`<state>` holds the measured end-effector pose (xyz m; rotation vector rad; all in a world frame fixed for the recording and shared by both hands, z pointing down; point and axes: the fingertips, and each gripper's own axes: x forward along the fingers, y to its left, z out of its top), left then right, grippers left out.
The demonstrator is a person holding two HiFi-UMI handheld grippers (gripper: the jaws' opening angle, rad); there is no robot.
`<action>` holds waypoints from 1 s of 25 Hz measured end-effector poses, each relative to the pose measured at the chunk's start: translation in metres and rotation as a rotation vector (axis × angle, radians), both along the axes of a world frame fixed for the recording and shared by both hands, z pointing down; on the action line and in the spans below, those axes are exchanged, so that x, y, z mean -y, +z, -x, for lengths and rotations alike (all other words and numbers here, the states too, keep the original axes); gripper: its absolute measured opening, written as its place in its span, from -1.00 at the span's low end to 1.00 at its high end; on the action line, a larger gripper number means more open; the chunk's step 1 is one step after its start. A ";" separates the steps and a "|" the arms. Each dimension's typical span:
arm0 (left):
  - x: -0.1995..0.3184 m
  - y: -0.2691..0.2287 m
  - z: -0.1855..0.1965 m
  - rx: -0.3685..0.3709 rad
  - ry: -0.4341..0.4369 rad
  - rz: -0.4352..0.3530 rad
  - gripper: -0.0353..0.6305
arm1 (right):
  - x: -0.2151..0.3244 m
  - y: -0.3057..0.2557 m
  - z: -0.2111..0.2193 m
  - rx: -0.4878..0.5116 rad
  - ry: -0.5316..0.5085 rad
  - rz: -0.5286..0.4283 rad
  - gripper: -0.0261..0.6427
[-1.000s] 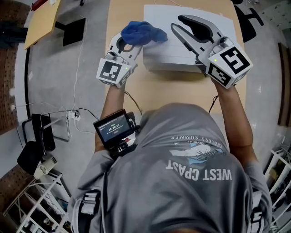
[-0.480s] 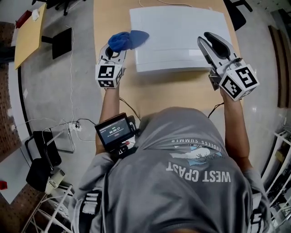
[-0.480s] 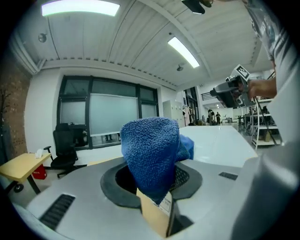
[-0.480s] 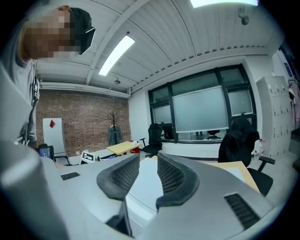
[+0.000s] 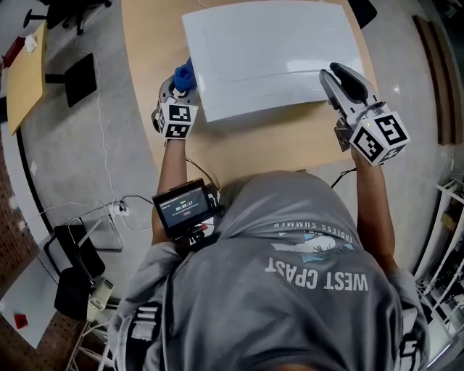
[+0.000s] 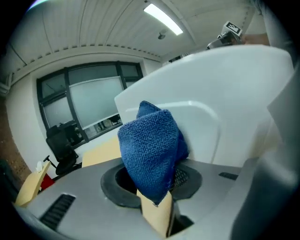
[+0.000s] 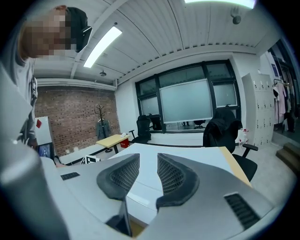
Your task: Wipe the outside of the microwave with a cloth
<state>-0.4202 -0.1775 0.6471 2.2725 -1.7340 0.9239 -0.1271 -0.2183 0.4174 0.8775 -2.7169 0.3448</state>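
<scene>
Biggest thing first: the table (image 5: 275, 145) carries only the microwave (image 5: 268, 51), a plain white box sitting square in front of us. Its shell looks equally clean all over, so we cannot tell which faces have had the cloth yet. We judge this as the left-wall pass, with the job somewhere in its middle and the front, right side and back yet to be confirmed.

Over on the right, the right claw (image 5: 346, 81) lies at the microwave's front right corner. Its jaws stand a little apart with nothing between them, just white top showing through the gap (image 7: 147, 164). It reads to us as a steadying hand, though we cannot see whether it touches.

On the left, the left claw (image 5: 176, 93) is clamped on the blue cloth (image 5: 183, 74), bunched up between its pads (image 6: 152, 150). The cloth sits low against the microwave's left wall near the front corner. Whether it is pressing on the wall we cannot say.

In the way? Very little. The strip of table left of the microwave is narrow but bare. The corner under the right claw stays covered until that claw shifts. Well clear on the floor (image 5: 87, 167) are a loose cable (image 5: 101, 130) and a black chair (image 5: 72, 6).
</scene>
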 end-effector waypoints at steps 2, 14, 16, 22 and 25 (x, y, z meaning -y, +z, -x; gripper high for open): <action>-0.001 0.014 -0.001 0.020 0.006 0.029 -0.53 | 0.000 0.002 -0.002 -0.008 0.010 0.002 -0.54; -0.042 0.102 -0.015 0.074 0.075 0.246 -0.53 | -0.007 -0.005 -0.001 -0.039 0.024 0.033 -0.54; -0.047 0.109 -0.016 0.063 0.073 0.255 -0.53 | -0.010 -0.005 0.002 -0.041 0.009 0.033 -0.54; -0.050 0.110 -0.016 0.052 0.071 0.253 -0.53 | -0.018 -0.006 0.015 -0.021 -0.055 0.031 -0.54; -0.050 0.109 -0.016 0.048 0.067 0.251 -0.53 | -0.021 -0.006 0.018 -0.027 -0.077 0.031 -0.54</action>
